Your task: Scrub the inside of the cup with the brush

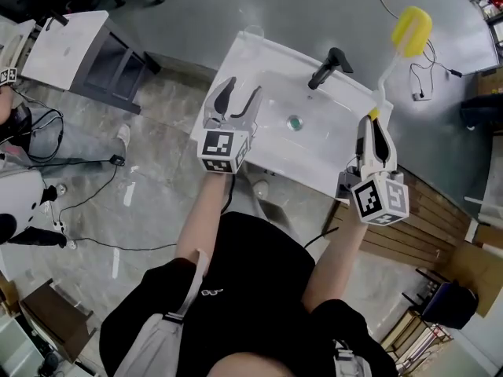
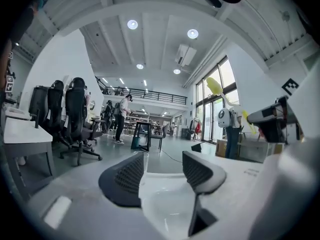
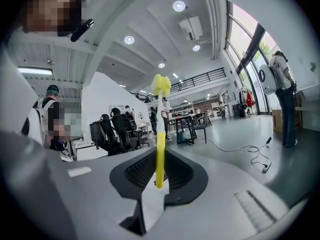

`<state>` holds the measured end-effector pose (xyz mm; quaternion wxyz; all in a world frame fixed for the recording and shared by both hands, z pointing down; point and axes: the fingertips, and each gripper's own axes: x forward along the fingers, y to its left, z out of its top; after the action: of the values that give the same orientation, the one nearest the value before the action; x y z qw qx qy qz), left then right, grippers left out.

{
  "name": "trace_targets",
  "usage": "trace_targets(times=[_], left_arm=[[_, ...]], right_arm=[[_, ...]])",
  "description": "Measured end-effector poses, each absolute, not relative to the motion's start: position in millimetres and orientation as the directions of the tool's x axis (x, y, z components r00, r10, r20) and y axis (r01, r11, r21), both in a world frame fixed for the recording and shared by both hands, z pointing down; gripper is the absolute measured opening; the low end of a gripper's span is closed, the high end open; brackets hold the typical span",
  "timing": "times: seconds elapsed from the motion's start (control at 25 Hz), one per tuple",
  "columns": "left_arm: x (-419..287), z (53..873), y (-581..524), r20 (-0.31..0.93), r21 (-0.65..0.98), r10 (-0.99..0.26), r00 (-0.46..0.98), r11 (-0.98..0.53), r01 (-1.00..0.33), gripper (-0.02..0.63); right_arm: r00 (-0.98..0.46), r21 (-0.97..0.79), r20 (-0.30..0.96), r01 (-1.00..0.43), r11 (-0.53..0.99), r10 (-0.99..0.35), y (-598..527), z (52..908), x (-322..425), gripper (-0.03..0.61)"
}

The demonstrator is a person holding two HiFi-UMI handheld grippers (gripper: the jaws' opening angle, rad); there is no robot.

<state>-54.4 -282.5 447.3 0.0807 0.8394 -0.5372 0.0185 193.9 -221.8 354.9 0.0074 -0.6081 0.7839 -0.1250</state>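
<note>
Right gripper pinches the brush upright, while the left gripper, jaws spread, probably needs to grasp the cup next

The white rectangular sink looks like glazed ceramic, smooth and glossy; its black lever tap has a matt finish. The clear colourless cup is transparent, glass or plastic I cannot tell; the long brush has a porous yellow foam head and a smooth plastic handle. The left gripper carries black matt pads with fine ribs; the grey floor is polished and reflecting; the brown planks are bare wood.
</note>
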Motion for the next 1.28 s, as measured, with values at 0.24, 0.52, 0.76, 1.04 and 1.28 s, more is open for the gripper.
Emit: trace_targets(times=[0.24, 0.52, 0.76, 1.04, 1.28], left_arm=[[-56.4, 470.1, -312.9, 0.143, 0.105, -0.892, 0.428, -0.417, -0.903, 0.271], [-56.9, 490.9, -342.6, 0.150, 0.074, -0.881, 0.449, -0.442, -0.894, 0.288], [-57.2, 510.7, -365.1, 0.175, 0.083, -0.871, 0.460, -0.453, -0.888, 0.308], [-55.3, 528.7, -393.0, 0.198, 0.088, -0.855, 0.479, -0.471, -0.877, 0.322], [-56.4, 542.6, -416.5, 0.209, 0.087, -0.852, 0.481, -0.474, -0.876, 0.324]], right_arm=[[-0.254, -0.200, 0.170, -0.955, 0.219, -0.952, -240.9, 367.3, 194.1, 0.049], [-0.257, -0.195, 0.197, -0.956, 0.219, -0.946, -261.2, 381.0, 187.5, 0.049], [-0.259, -0.189, 0.208, -0.957, 0.221, -0.943, -274.0, 389.5, 186.5, 0.049], [-0.255, -0.186, 0.222, -0.959, 0.215, -0.941, -285.5, 397.1, 184.7, 0.049], [-0.259, -0.189, 0.229, -0.957, 0.219, -0.938, -292.7, 404.6, 181.8, 0.050]])
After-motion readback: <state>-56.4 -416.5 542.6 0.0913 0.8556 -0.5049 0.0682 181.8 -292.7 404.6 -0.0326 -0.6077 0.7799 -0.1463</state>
